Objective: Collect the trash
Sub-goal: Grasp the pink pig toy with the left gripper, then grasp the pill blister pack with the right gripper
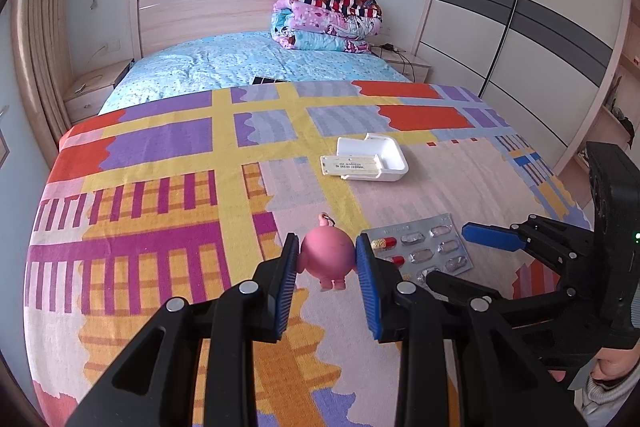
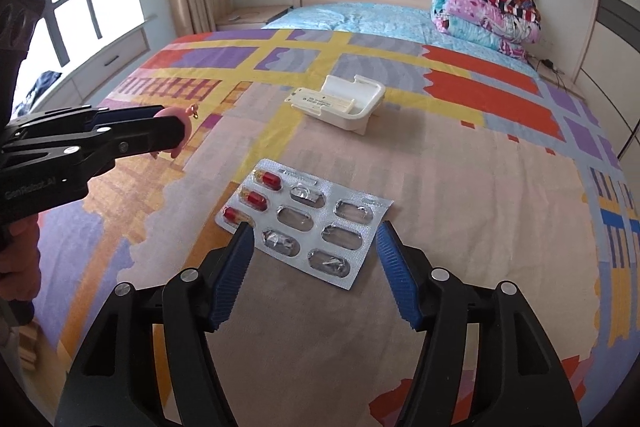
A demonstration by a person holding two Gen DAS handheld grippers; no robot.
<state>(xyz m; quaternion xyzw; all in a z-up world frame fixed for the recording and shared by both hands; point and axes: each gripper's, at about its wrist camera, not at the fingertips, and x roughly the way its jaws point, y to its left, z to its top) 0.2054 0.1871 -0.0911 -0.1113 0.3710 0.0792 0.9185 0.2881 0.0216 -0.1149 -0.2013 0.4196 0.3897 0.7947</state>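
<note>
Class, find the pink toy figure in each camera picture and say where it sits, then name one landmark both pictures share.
Left wrist view: the pink toy figure sits low centre, clamped between the left gripper pads.
Right wrist view: the pink toy figure peeks out at the left edge, mostly hidden by the left gripper.
Shared landmark: the white tray on the bedspread, beyond the blister pack.

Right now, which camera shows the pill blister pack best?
The right wrist view: the blister pack lies whole between the open right gripper fingers, three red capsules and the empty pockets clear. In the left wrist view the blister pack is partly hidden behind the left gripper, which holds the pink toy.
</note>
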